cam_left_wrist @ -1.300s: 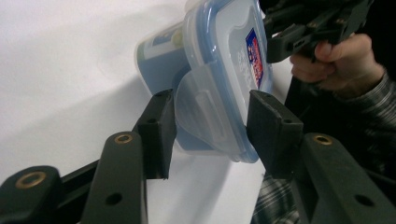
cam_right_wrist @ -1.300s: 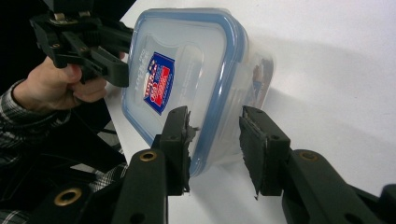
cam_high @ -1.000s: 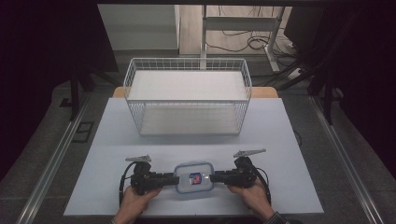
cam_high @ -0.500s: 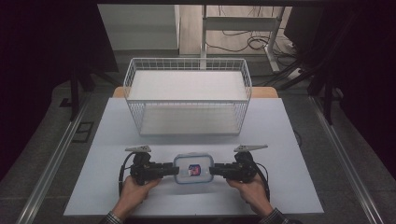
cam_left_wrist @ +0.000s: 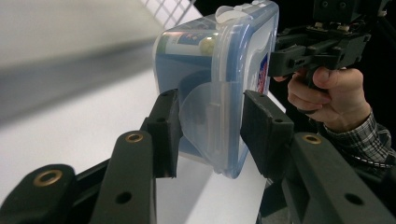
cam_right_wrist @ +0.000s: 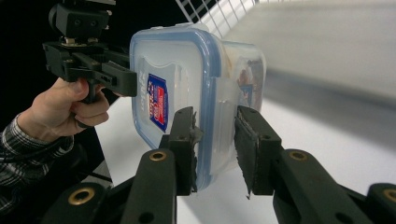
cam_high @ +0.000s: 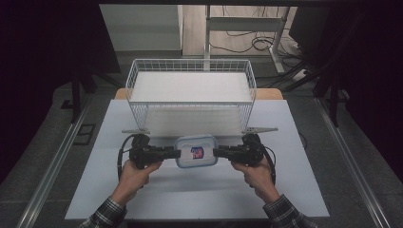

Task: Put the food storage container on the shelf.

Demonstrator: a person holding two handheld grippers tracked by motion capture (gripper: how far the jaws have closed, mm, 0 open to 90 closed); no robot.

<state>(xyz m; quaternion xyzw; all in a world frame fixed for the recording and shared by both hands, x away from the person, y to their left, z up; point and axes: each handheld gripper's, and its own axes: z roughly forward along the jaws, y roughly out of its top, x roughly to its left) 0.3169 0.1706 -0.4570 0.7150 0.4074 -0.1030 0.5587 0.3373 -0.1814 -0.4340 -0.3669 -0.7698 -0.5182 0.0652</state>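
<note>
A clear plastic container [cam_high: 196, 151] with a blue-rimmed lid and a red and blue label hangs above the white table [cam_high: 190, 194], just in front of the wire basket [cam_high: 190, 61]. My left gripper [cam_high: 177, 153] is shut on its left end and my right gripper [cam_high: 216, 152] on its right end. In the left gripper view my jaws [cam_left_wrist: 210, 126] clamp the container [cam_left_wrist: 224, 70] across a side latch flap, lid edge between the pads. In the right gripper view my jaws [cam_right_wrist: 215, 140] pinch the container [cam_right_wrist: 177, 84] at the lid rim, and the other gripper [cam_right_wrist: 126, 79] holds the far end.
The white wire basket stands at the back of the table with a white liner [cam_high: 190, 88] in its bottom. Bare table surface lies under and in front of the container. Metal rails [cam_high: 57, 161] run along both sides of the table, and dark floor lies beyond.
Both grippers have lifted the container off the table and carried it away from the front edge toward the basket. Both grips on it are unchanged.
</note>
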